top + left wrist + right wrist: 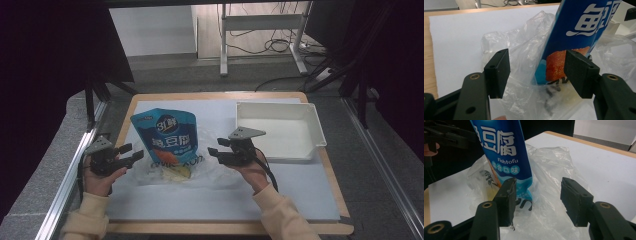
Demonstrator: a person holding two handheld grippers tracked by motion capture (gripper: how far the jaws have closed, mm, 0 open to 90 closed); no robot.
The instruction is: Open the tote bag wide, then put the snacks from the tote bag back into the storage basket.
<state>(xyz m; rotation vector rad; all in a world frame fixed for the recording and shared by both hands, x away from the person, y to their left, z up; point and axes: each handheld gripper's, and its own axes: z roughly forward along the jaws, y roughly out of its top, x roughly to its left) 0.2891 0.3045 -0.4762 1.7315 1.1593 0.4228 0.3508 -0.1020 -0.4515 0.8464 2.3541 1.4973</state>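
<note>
A: What does the pouch [166, 136] look like?

B: It is blue, with white lettering and an orange picture low on its front. It stands upright, leaning a little, with its foot inside a crumpled clear bag [175, 172]. The bag lies on the white sheet [220, 200] that covers the wooden table [336, 190], left of the middle. A white tray [316, 131] sits well apart at the far right.

A: And the bag?

B: Thin, wrinkled plastic with dark print on it, gathered round the pouch's base and spread out flat on the sheet.

A: How are the hands placed?

B: The left hand [100, 179] comes in from the lower left and holds its gripper [131, 154] about level, pointing right at the pouch's lower edge. The right hand [252, 169] comes from the lower right; the right gripper [214, 152] points left at the other side. Pouch and bag lie between the two.

A: The jaws?

B: Both pairs are released. In the left gripper view the gripper [536, 72] stands wide, with bag film and the pouch's edge in the gap, and neither pad seems to press on them. In the right gripper view the gripper [537, 200] is spread too; the pouch's corner sits just by one pad, but clamped it is not. Neither holds anything.
</note>
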